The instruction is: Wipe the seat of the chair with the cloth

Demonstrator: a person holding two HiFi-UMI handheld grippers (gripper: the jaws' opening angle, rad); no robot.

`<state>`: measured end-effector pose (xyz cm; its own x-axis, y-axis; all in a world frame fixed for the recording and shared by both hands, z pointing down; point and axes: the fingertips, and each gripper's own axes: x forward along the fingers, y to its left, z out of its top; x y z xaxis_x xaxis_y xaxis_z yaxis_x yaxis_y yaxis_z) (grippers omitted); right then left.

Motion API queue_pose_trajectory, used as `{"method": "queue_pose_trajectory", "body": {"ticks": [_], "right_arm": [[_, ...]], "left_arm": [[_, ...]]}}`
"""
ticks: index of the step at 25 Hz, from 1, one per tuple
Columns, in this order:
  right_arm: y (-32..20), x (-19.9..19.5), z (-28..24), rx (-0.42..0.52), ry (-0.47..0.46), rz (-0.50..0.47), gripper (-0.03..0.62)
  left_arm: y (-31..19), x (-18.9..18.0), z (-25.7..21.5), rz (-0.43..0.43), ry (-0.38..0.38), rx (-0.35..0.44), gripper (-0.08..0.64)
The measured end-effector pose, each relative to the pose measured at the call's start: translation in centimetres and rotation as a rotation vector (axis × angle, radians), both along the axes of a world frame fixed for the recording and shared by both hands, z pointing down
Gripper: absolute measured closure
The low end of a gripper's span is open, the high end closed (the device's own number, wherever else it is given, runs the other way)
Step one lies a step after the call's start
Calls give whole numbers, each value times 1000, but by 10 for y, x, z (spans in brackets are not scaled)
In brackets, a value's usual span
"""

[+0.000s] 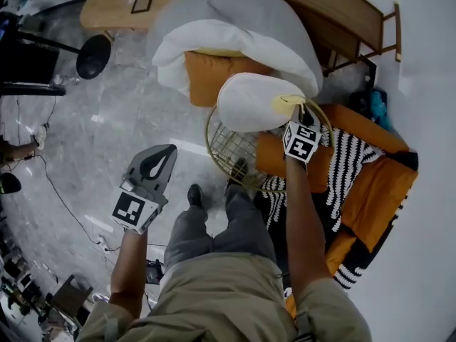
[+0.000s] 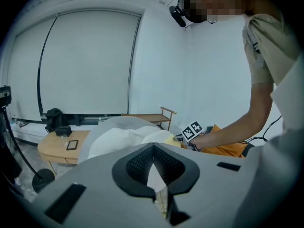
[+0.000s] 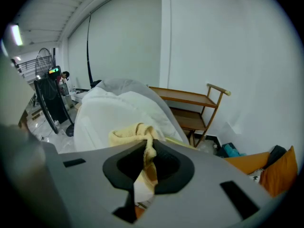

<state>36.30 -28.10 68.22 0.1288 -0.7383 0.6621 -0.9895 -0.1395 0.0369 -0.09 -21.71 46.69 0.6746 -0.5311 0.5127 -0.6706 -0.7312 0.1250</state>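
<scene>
- At the right of the head view, the right gripper (image 1: 295, 114) reaches forward over a round gold wire frame (image 1: 212, 147), its marker cube facing up.
- Its fingers (image 3: 164, 156) are pressed together on a yellow cloth (image 3: 129, 136). A fold of the cloth runs down through the gap between them, and the rest bunches above and to the left of the tips.
- From above, the cloth (image 1: 286, 104) rests against the right edge of a white cushion (image 1: 251, 102). That cushion lies over the wire frame.
- Just beyond the white cushion stands the chair (image 1: 246, 7), with a grey shell, white padding and an orange seat cushion (image 1: 211, 75). The cloth is near that seat but apart from it, with the white cushion between them.
- The right gripper view shows the white padding (image 3: 114, 110) rising directly behind the pinched cloth.
- The left gripper (image 1: 167, 155) is held over the grey floor (image 1: 107, 120), well to the left of the chair.
- Its fingers (image 2: 138, 161) meet at the tips with nothing between them. They touch neither the cloth nor the cushions.
- To the right of the wire frame lie orange cushions and a black-and-white striped blanket (image 1: 349, 171).
- A wooden rack (image 3: 190, 99) stands behind the chair against the wall.
</scene>
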Motion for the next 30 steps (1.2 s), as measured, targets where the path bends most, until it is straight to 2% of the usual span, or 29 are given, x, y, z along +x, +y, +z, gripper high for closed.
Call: {"method": "queue_pose_trajectory", "body": {"ticks": [3,9,11,14,18,22,25,28,30], "right_arm": [[-17,-54,7,-7,-37,-74,549],[-55,-186,27,-24,-127,-236,549],[-62,-212,33,-38,-134,-273,549],[-66,-220,36,-44,-133,-281,549],[-60,-204,36,-39,-118,-269,549],[-47,-158,39,-48,-103,-196,549],[-31,-92,43,-60,-81,-81,549],[-7,-11,43,-57,-77,85,549],[9,28,38,-47,-90,188,549]], "left_arm": [[5,-14,-1,-35,-1,-3,543],[15,-47,9,-97,-19,-18,543],[17,-54,14,-111,-24,-24,543],[18,-59,18,-122,-22,-28,543],[18,-57,19,-117,-17,-32,544],[13,-47,15,-85,-16,-27,543],[8,-33,14,-59,-14,-25,543],[4,-17,16,-30,-11,-22,543],[-1,-6,15,-14,-6,-5,543]]}}
